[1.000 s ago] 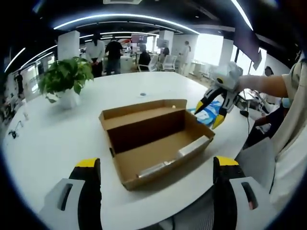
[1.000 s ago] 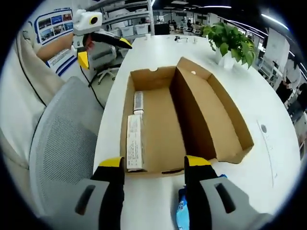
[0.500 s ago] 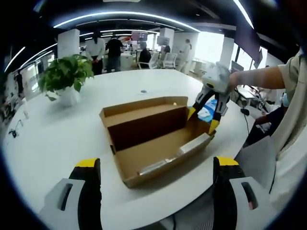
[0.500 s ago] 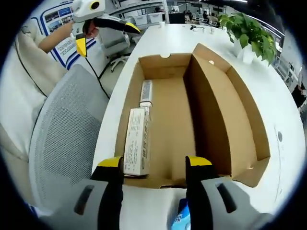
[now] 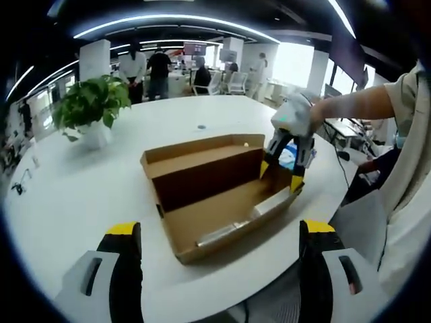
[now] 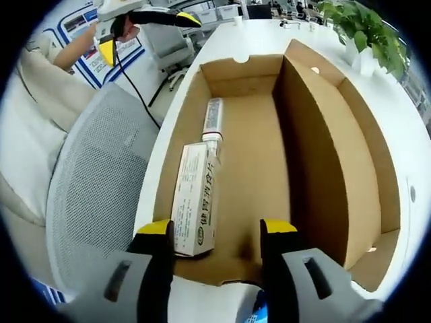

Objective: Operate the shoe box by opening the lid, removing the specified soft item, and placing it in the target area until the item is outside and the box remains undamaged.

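The shoe box (image 5: 215, 195) is sitting open at the centre of the left gripper view, its lid (image 5: 195, 156) folded back and standing up along the far side, and it is resting on a white round table (image 5: 74, 202). In the right gripper view the same shoe box (image 6: 262, 155) is taking up the middle of the frame, with the lid (image 6: 350, 141) leaning out toward the right. Inside, along the left wall in that view, a long white carton (image 6: 195, 198) is lying flat, and a white tube (image 6: 213, 120) is lying just beyond it, end to end with it; in the left gripper view the carton (image 5: 271, 204) and the tube (image 5: 217, 235) are showing along the box's near wall. The right gripper (image 6: 215, 235) is hovering over the near end of the box with its yellow-tipped jaws spread apart and nothing between them, the left jaw just above the carton's near end; whether it is touching I cannot tell. In the left gripper view the right gripper (image 5: 283, 171) is pointing down at the right end of the box, just in front of a blue and white packet (image 5: 288, 156) lying on the table. The left gripper (image 5: 219, 232) is hanging at the lower edge of its own view, jaws wide apart and empty, short of the box. A potted plant (image 5: 91, 111) is standing at the upper left, and a grey mesh chair (image 6: 94, 202) is sitting at the left of the right gripper view.
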